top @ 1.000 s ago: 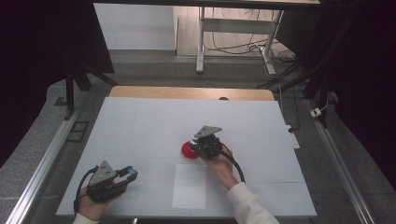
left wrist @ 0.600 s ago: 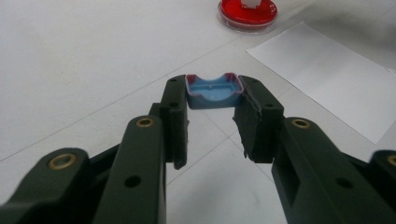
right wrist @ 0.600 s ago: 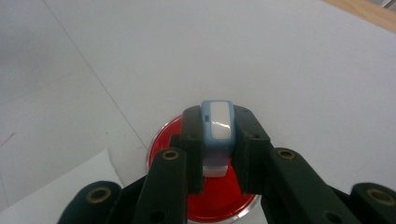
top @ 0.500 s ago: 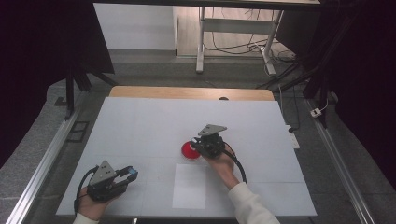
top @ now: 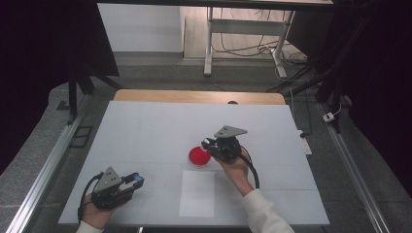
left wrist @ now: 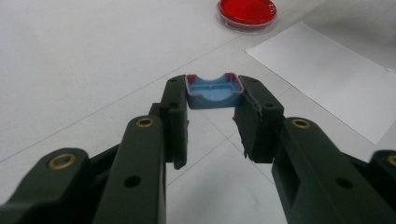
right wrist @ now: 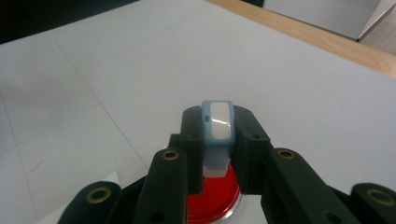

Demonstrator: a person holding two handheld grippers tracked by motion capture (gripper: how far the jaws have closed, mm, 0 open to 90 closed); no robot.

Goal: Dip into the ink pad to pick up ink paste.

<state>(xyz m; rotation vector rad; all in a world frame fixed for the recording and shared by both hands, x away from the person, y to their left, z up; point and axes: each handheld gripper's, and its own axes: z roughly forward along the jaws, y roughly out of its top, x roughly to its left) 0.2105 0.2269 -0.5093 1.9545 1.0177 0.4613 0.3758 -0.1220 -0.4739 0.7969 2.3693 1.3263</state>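
The right gripper, just above the red dish, pinches a small, probably light, rigid stamp by its sides, while the left gripper clamps the blue cap at near left.

fingers clamping blue-white stamp, perhaps over red dish
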